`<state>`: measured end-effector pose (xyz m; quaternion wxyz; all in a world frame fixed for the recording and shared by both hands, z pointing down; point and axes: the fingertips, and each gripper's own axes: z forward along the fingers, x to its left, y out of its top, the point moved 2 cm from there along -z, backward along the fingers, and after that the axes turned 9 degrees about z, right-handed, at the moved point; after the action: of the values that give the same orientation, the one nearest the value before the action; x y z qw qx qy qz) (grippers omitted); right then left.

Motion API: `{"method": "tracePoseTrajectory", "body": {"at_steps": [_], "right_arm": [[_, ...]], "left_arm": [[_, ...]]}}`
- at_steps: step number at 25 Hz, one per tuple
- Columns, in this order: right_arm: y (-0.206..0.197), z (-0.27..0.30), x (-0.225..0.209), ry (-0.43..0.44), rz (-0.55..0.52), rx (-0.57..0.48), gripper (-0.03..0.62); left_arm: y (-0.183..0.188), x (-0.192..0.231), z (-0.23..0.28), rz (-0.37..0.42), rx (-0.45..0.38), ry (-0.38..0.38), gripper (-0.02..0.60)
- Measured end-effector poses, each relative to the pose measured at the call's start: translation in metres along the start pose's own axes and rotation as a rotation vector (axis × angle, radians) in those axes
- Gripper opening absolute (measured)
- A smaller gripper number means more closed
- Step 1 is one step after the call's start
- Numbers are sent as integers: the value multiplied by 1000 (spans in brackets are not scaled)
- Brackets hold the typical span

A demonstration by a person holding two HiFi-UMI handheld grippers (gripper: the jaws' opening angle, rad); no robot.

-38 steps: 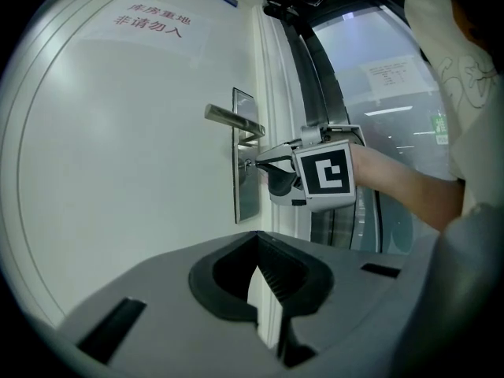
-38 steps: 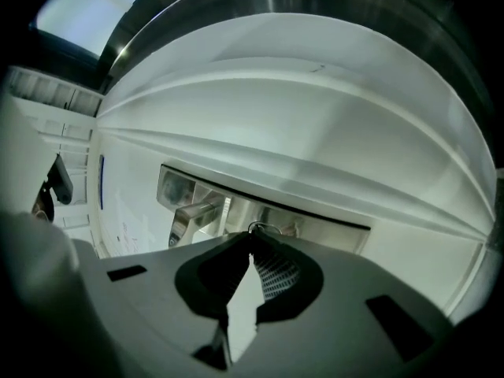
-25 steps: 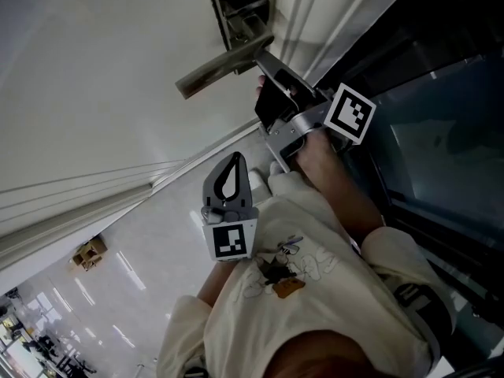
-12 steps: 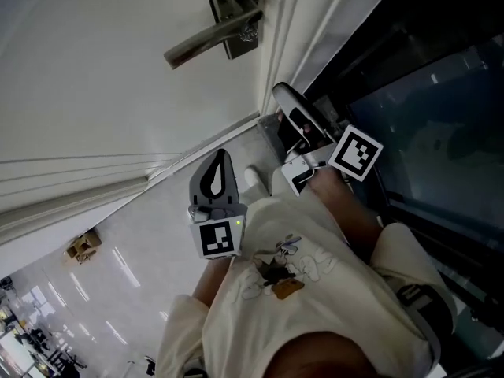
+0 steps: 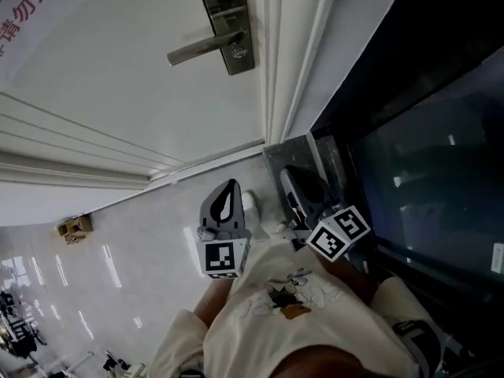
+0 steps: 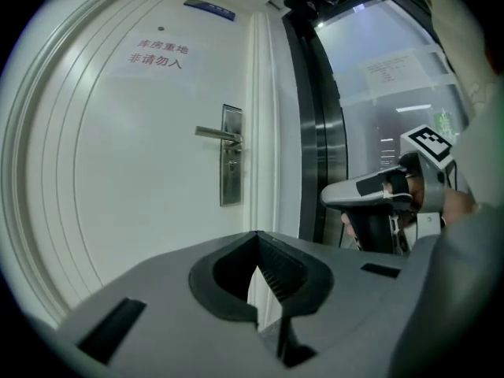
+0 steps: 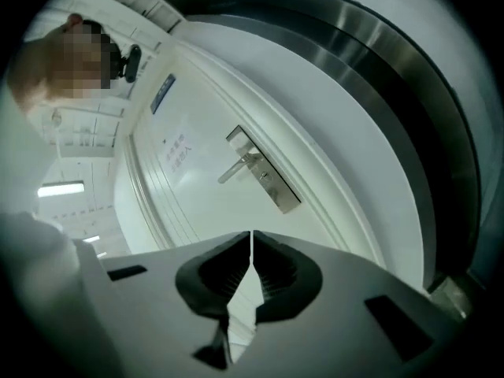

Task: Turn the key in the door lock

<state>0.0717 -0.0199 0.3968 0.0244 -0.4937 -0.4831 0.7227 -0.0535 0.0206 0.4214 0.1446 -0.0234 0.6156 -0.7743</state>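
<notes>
head view: both tongs are held low against the person's torso, well apart from the lock plate (image 5: 227, 22) on the white door (image 5: 118, 93). left gripper (image 5: 231, 184) is by the door's foot with its marker cube (image 5: 222, 258) face-on. right gripper (image 5: 290, 173) sits beside it near the dark glass panel (image 5: 425, 116), with its cube (image 5: 339, 233) turned corner-on.

only the left gripper view shows red lettering (image 6: 160, 53) and a blue plaque (image 6: 209, 7) high on the door. it also catches the right gripper (image 6: 326, 198) side-on with the person's hand (image 6: 457, 203) behind it. the door stands upright here, plate (image 6: 231, 156) dead ahead and lever (image 6: 216, 134) sticking out left. left gripper (image 6: 257, 239): tips meet, nothing between.

right gripper view: the frame is rolled, so the door and plate (image 7: 264, 181) run diagonally, lever (image 7: 236, 166) pointing down-left. right gripper (image 7: 251, 235): jaws closing, tips all but touching, nothing between.

key: there is a small fitting just under the lever (image 5: 239, 50). it is too small to tell whether that is the key. neither gripper is near it.
</notes>
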Motion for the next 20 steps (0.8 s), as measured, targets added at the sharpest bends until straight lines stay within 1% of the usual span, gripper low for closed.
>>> {"method": "tracePoseTrajectory", "body": {"at_steps": [1,3,5,7,9,12,15,17,20], "right_arm": [[-2,-9,1,-9,-55,2,15],[-10,-29,-2,-46,-163,5,15],[-19,-42,-8,-95,-230,0,14],[-26,-54,-9,-123,-245,0,14],[-29,-61,-4,-132,-257,-3,8],[-30,-60,13,-108,-271,-17,8],[-34,-53,27,-79,-291,-38,6],[-41,-49,33,-71,-275,-39,6],[-51,-48,48,-55,-280,-34,6]], "left_arm": [[7,-9,-2,5,-12,-4,6],[18,-30,-11,-14,-49,-15,6],[26,-45,-17,-28,-88,-35,6],[29,-60,-21,-31,-88,-71,6],[30,-71,-25,-23,-93,-110,6],[32,-76,-37,-6,-109,-144,6],[26,-75,-51,-19,-101,-144,6],[23,-70,-62,-36,-105,-134,6],[20,-61,-78,-32,-107,-129,6]]}}
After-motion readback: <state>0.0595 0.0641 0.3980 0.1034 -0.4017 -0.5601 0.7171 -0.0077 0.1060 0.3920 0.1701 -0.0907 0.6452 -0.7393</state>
